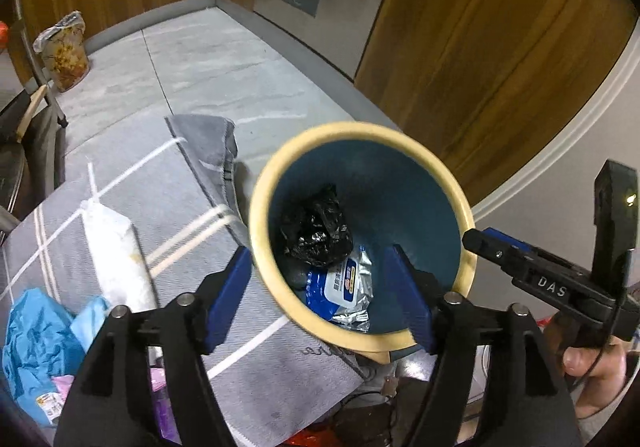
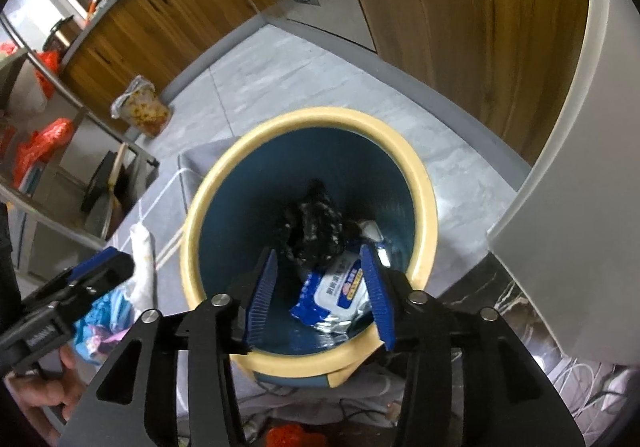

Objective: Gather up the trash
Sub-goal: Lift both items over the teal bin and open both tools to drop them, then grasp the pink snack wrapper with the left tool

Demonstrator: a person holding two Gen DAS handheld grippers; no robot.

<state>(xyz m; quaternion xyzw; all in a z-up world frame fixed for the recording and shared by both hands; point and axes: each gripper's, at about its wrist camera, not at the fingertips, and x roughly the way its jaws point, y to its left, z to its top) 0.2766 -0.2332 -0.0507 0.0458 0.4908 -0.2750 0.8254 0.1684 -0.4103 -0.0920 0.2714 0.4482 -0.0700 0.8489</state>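
The right gripper (image 1: 476, 243) carries the letters "DAS". The wipes pack (image 2: 344, 293) has a blue and white label, too small to read, and lies at the bottom of the bin (image 2: 424, 183) beside a black bag (image 2: 316, 227). Both grippers point down into the bin, jaws apart and empty; the left gripper (image 1: 320, 295) straddles the near rim.

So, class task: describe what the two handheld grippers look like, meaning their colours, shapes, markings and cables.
Both the left gripper and the right gripper have matte black angular frames with triangular cut-outs, silver pivot pins and ribbed blue jaws. The right one's side bears white "DAS" lettering, and a thin black cable runs along it.
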